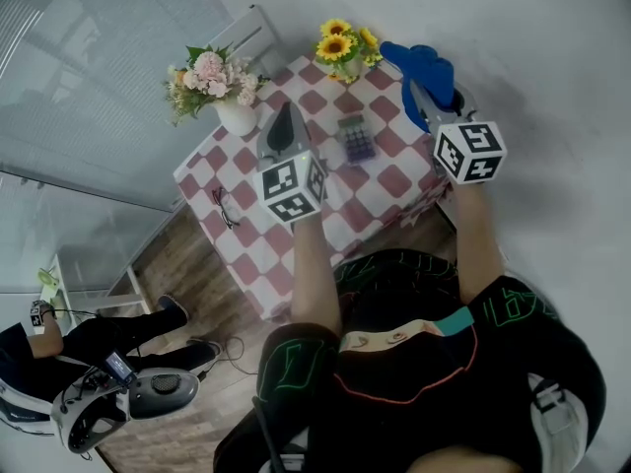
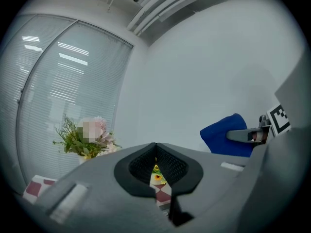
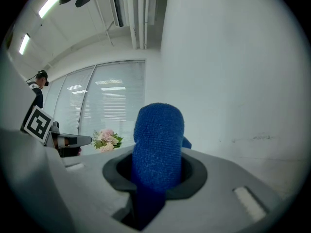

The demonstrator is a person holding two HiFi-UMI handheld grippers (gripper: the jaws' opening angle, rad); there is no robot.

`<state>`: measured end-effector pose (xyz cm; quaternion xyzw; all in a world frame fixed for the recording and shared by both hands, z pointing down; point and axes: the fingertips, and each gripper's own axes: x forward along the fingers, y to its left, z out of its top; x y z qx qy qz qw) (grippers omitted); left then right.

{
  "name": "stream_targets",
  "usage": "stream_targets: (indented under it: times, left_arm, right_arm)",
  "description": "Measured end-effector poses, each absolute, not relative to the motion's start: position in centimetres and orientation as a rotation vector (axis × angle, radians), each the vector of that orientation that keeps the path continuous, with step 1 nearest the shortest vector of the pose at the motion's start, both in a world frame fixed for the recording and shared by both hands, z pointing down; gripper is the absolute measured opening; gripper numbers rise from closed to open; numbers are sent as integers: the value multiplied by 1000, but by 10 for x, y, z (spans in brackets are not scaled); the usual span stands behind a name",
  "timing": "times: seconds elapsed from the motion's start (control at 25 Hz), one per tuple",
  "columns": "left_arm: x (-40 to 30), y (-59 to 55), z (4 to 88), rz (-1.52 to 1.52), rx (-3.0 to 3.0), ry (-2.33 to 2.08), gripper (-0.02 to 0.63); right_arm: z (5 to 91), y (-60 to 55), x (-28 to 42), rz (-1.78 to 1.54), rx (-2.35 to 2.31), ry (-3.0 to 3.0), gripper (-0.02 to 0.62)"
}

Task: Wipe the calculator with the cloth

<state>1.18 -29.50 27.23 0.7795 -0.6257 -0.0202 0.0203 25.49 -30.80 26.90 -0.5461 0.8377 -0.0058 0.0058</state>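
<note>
On table (image 1: 389,180), calculator (image 1: 356,138) lengthwise toward sunflowers (image 1: 345,45), cloth (image 1: 419,64) in right tongs (image 1: 429,92)

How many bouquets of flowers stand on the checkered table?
2. The pink bouquet stands at the left corner of the table; the sunflowers stand at its far corner. The left gripper hides some tabletop.

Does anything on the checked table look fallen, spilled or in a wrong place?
Nothing stands out. The white vase of pink flowers and the small pot of sunflowers stand upright, the grey calculator lies flat on the red-and-white checked table, and the blue cloth is gripped in the right tool.
</note>
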Motion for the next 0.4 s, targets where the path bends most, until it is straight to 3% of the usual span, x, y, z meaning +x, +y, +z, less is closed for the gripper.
stream_targets:
  times: [0.4]
  left_arm:
    - [23, -292, 278, -15, 2447, -1914, 11]
  right_arm:
    - [273, -303, 259, -19, -1710, 2619, 114]
